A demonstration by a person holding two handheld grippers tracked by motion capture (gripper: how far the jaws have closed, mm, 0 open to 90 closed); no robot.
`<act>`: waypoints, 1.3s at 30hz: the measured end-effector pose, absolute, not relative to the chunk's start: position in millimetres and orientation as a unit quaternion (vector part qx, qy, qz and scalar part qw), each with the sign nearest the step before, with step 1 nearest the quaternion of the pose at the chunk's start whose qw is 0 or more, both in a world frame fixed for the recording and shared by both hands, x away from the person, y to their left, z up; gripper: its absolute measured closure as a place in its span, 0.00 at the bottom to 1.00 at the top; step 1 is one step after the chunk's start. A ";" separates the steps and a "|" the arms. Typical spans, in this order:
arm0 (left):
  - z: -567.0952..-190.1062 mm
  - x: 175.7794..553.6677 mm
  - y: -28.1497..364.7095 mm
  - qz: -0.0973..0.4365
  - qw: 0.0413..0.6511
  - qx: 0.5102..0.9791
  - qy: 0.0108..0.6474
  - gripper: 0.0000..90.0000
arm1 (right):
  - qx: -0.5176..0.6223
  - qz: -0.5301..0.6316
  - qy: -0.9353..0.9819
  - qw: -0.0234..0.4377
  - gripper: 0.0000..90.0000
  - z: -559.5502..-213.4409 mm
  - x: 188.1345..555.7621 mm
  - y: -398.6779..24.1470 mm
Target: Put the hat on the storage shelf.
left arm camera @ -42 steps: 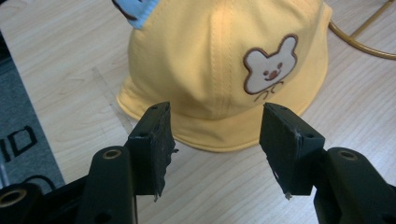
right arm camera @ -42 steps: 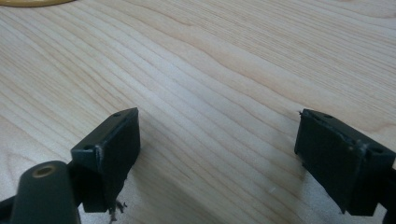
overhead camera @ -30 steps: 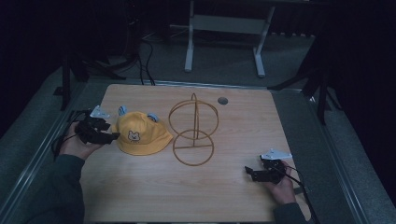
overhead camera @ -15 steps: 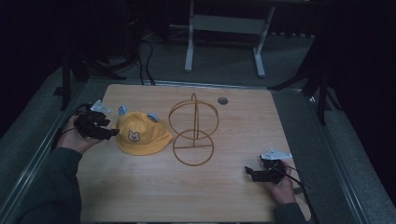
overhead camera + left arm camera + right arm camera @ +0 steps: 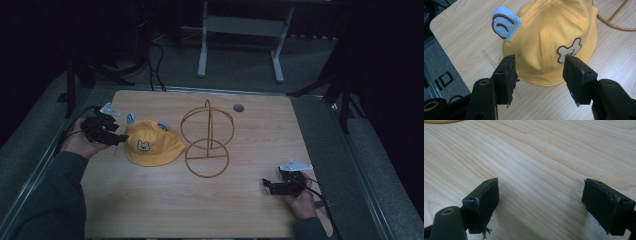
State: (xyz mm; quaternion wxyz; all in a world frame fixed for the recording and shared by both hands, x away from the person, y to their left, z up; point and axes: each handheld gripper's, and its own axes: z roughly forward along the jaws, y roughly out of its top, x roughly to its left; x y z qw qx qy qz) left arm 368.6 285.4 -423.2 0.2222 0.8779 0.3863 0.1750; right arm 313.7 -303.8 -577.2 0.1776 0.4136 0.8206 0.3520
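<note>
Resting on the light wooden counter [image 5: 165, 200], left of centre: yellow fabric cap with pale blue ears and a white bear patch [image 5: 150, 145]. Crown up, brim flat on the wood, patch facing the near edge. Just right of cap: gold wire stand of two hoops on a ring base [image 5: 206, 140], upright, base ring close beside the brim; contact between them cannot be told. Small grey round disc [image 5: 238, 107] set in counter surface at far side, right of the stand top.

Left gripper [image 5: 116, 139] held at left edge of counter, pointed right at the cap. Fingers [image 5: 506, 75] spread apart, nothing between them; in left gripper view, tips poised over the near-left rim of the cap, one tip by the blue ear side, other tip by the bear patch. No clear contact with the fabric.

Right gripper [image 5: 266, 185] low at near-right corner of counter, well apart from cap and stand, pointed left. Fingers [image 5: 484, 200] wide apart over bare wood grain, empty. Sliver of yellow at top-left corner of right gripper view, too small to identify.
</note>
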 end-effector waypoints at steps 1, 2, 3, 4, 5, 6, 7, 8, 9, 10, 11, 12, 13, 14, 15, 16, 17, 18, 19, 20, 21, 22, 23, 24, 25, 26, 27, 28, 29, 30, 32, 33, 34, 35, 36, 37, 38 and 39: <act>-422.7 368.9 284.6 0.174 0.223 0.878 0.386 0.49 | 0.414 0.352 0.821 0.178 0.16 -577.2 313.7 -303.8; -421.7 369.4 283.8 0.174 0.220 0.879 0.385 0.49 | 0.414 0.352 0.821 0.177 0.16 -577.2 313.6 -303.8; -421.0 370.0 283.2 0.174 0.220 0.880 0.382 0.49 | 0.414 0.352 0.821 0.177 0.16 -577.2 313.6 -303.8; -420.5 370.4 282.3 0.174 0.220 0.880 0.383 0.49 | 0.413 0.352 0.821 0.178 0.16 -577.2 313.7 -303.8; -419.9 371.2 281.7 0.173 0.218 0.882 0.380 0.49 | 0.414 0.352 0.821 0.177 0.16 -577.2 313.7 -303.8; -419.6 371.5 281.3 0.172 0.217 0.882 0.380 0.49 | 0.414 0.352 0.821 0.178 0.16 -577.2 313.6 -303.8; -419.5 372.1 280.7 0.171 0.218 0.882 0.381 0.49 | 0.414 0.352 0.821 0.178 0.16 -577.2 313.6 -303.8; -419.7 373.0 280.5 0.169 0.219 0.883 0.379 0.49 | 0.414 0.352 0.821 0.178 0.16 -577.2 313.6 -303.8; -419.3 373.8 280.3 0.167 0.216 0.885 0.378 0.49 | 0.414 0.352 0.821 0.178 0.16 -577.2 313.6 -303.8; -419.2 375.0 280.2 0.167 0.216 0.885 0.378 0.49 | 0.414 0.352 0.821 0.178 0.16 -577.2 313.6 -303.8; -419.1 375.6 280.0 0.166 0.217 0.884 0.379 0.49 | 0.414 0.352 0.821 0.178 0.16 -577.2 313.6 -303.8; -418.9 376.4 279.9 0.165 0.216 0.885 0.379 0.49 | 0.414 0.352 0.821 0.178 0.16 -577.2 313.6 -303.8; -418.2 377.4 279.5 0.164 0.213 0.885 0.379 0.49 | 0.414 0.352 0.821 0.178 0.16 -577.2 313.6 -303.8; -417.4 378.4 279.4 0.165 0.211 0.886 0.378 0.49 | 0.414 0.352 0.821 0.178 0.16 -577.2 313.6 -303.8; -416.4 379.2 279.1 0.165 0.210 0.887 0.377 0.49 | 0.414 0.352 0.820 0.177 0.16 -577.1 313.5 -303.8; -415.4 380.0 278.6 0.164 0.210 0.887 0.377 0.49 | 0.414 0.352 0.821 0.177 0.16 -577.2 313.6 -303.8; -413.9 380.7 277.9 0.165 0.209 0.887 0.376 0.49 | 0.414 0.352 0.821 0.177 0.16 -577.2 313.6 -303.8; -413.0 381.2 277.3 0.165 0.209 0.888 0.376 0.49 | 0.414 0.352 0.821 0.178 0.16 -577.2 313.6 -303.8; -411.9 381.7 276.6 0.167 0.208 0.888 0.376 0.49 | 0.414 0.352 0.821 0.178 0.16 -577.2 313.6 -303.8; -410.5 382.7 275.8 0.166 0.206 0.889 0.372 0.49 | 0.414 0.352 0.820 0.177 0.16 -577.1 313.6 -303.8; -409.8 383.2 275.2 0.167 0.206 0.889 0.372 0.49 | 0.414 0.352 0.821 0.178 0.16 -577.2 313.6 -303.8; -409.2 383.9 274.2 0.166 0.207 0.889 0.372 0.49 | 0.414 0.352 0.821 0.178 0.16 -577.2 313.6 -303.8; -408.3 384.8 273.4 0.166 0.205 0.891 0.371 0.49 | 0.414 0.352 0.820 0.177 0.16 -577.1 313.6 -303.8; -407.6 385.7 272.4 0.165 0.204 0.891 0.369 0.49 | 0.414 0.352 0.820 0.177 0.16 -577.1 313.6 -303.8; -407.0 387.0 270.9 0.165 0.203 0.892 0.368 0.49 | 0.414 0.352 0.820 0.178 0.16 -577.2 313.6 -303.8; -406.6 387.9 270.0 0.165 0.202 0.893 0.367 0.49 | 0.414 0.352 0.820 0.177 0.16 -577.1 313.6 -303.8; -406.5 389.1 268.6 0.164 0.202 0.893 0.367 0.49 | 0.414 0.352 0.821 0.178 0.16 -577.2 313.6 -303.8; -406.3 390.4 267.4 0.164 0.200 0.894 0.366 0.49 | 0.414 0.352 0.820 0.177 0.16 -577.1 313.6 -303.8; -406.3 391.9 266.4 0.163 0.198 0.895 0.364 0.49 | 0.414 0.352 0.820 0.177 0.16 -577.2 313.6 -303.8; -406.3 393.5 265.0 0.163 0.195 0.896 0.364 0.49 | 0.414 0.352 0.820 0.177 0.16 -577.1 313.6 -303.8; -406.1 396.0 263.6 0.161 0.195 0.897 0.363 0.49 | 0.414 0.352 0.821 0.178 0.16 -577.2 313.6 -303.8; -405.7 396.8 263.1 0.160 0.193 0.897 0.363 0.49 | 0.414 0.352 0.820 0.178 0.16 -577.2 313.6 -303.8; -405.7 397.8 262.2 0.161 0.194 0.897 0.364 0.49 | 0.414 0.352 0.820 0.177 0.16 -577.2 313.6 -303.8; -405.2 398.7 261.5 0.159 0.193 0.897 0.363 0.49 | 0.414 0.352 0.820 0.178 0.16 -577.2 313.6 -303.8; -404.8 399.7 260.6 0.159 0.194 0.897 0.363 0.49 | 0.414 0.352 0.820 0.177 0.16 -577.1 313.6 -303.8; -404.2 400.7 259.8 0.159 0.193 0.898 0.361 0.49 | 0.414 0.352 0.820 0.177 0.16 -577.2 313.6 -303.8; -403.5 401.7 258.9 0.158 0.193 0.898 0.361 0.48 | 0.414 0.352 0.820 0.177 0.16 -577.1 313.6 -303.8; -402.8 402.8 257.3 0.159 0.193 0.898 0.362 0.48 | 0.414 0.352 0.820 0.177 0.16 -577.1 313.6 -303.8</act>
